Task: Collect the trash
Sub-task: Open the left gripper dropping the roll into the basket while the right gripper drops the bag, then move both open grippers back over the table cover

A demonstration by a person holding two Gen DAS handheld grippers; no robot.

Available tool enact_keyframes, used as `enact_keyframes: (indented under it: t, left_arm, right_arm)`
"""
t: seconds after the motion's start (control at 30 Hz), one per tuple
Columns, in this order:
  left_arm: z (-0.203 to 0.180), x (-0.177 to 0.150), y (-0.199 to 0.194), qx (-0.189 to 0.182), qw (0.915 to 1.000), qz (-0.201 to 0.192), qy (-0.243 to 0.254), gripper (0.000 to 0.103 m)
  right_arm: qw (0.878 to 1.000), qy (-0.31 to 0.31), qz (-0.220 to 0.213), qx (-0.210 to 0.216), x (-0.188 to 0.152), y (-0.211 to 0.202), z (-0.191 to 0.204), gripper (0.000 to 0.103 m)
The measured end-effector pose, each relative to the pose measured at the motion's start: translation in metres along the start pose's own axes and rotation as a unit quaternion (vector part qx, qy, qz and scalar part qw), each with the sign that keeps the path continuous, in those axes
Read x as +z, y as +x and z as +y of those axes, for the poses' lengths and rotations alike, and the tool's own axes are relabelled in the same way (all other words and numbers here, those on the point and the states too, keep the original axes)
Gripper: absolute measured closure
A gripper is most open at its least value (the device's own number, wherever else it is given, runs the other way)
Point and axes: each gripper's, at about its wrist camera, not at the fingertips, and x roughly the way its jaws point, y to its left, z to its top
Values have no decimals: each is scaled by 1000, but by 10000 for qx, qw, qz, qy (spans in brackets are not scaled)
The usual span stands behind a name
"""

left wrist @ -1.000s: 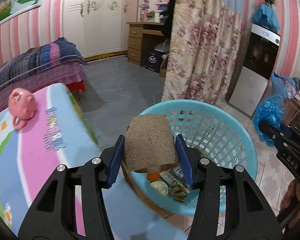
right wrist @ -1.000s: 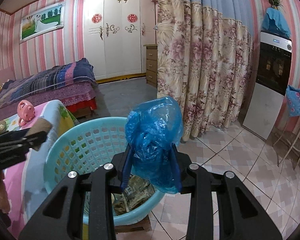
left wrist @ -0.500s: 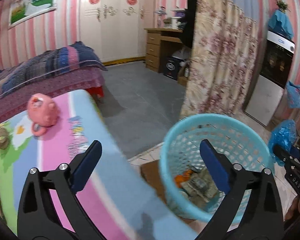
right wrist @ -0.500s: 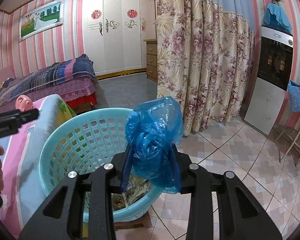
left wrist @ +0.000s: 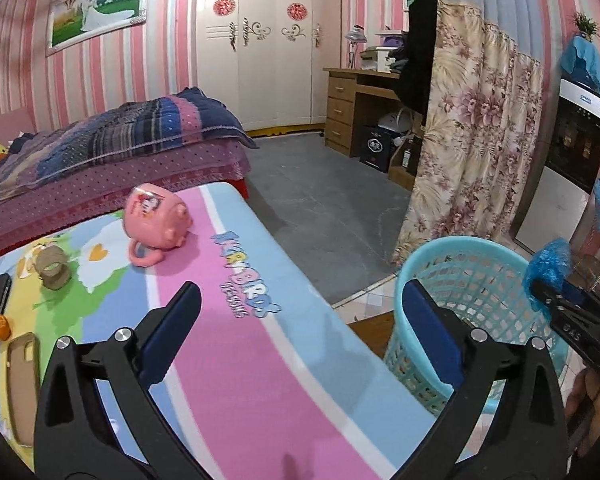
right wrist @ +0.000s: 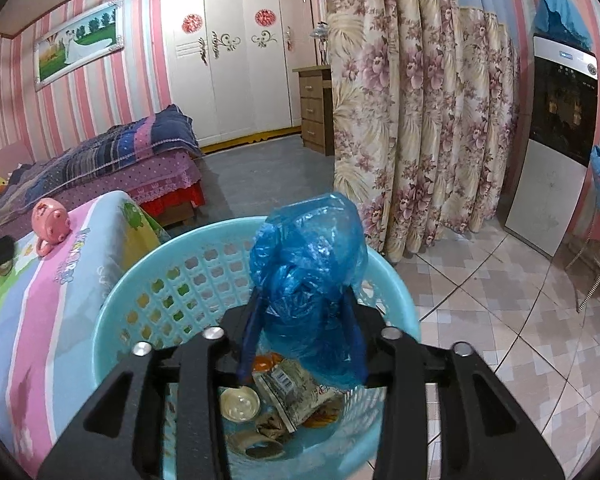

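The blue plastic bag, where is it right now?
In the right wrist view, the blue plastic bag sits between the right gripper fingers, directly above the turquoise basket.

Striped walls (left wrist: 168, 60), bed (left wrist: 112, 148) (quilted), floral curtain (right wrist: 420, 120)

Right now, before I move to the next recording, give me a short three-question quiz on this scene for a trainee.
1. True or false: the pink mug sits inside the basket.
2. The blue bag is: A on the bed; B over the basket; C on the floor.
3. What does the left hand-held gripper hold?
Key: 1 false, it is on the table; 2 B; 3 nothing, its jaws have just been opening and stand wide.
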Motion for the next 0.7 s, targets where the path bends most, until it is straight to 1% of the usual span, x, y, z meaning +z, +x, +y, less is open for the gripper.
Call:
enact_keyframes:
  t: [0.03, 0.07, 0.13, 0.17, 0.2, 0.27, 0.37, 0.47, 0.63, 0.7]
  left_arm:
    - [2, 0, -3, 20, 10000, -23, -8, 6]
    - [5, 1, -7, 36, 10000, -54, -16, 6]
    - [12, 0, -16, 95, 9999, -115, -26, 6]
    - [17, -1, -22, 150, 9998, -140, -36, 6]
    - [21, -2, -26, 171, 9997, -153, -49, 6]
    - [29, -4, -35, 217, 9996, -179, -71, 6]
    - [46, -8, -53, 426, 9988, -239, -35, 6]
    - [67, -11, -70, 602, 9978, -288, -58, 6]
    - [112, -14, -90, 894, 9953, -251, -287, 6]
    - [134, -16, -96, 1101, 9931, -210, -345, 6]
  right_arm:
    - [10000, 4, 1, -22, 0, 3, 2, 29]
    - [10000, 8, 1, -15, 0, 4, 3, 25]
    - [10000, -31, 30, -37, 0, 4, 6, 23]
    - [10000, -38, 16, -81, -1, 3, 6, 17]
    - [9997, -16, -99, -216, -3, -3, 7, 10]
    - [9993, 51, -260, -253, -5, -12, 9, 7]
    - [9989, -59, -393, -261, -4, -24, 19, 6]
    - [9982, -235, -528, -151, 3, -38, 34, 5]
    - [9957, -508, -756, 169, 16, -60, 70, 5]
    - [9940, -575, -835, 402, 21, -66, 92, 5]
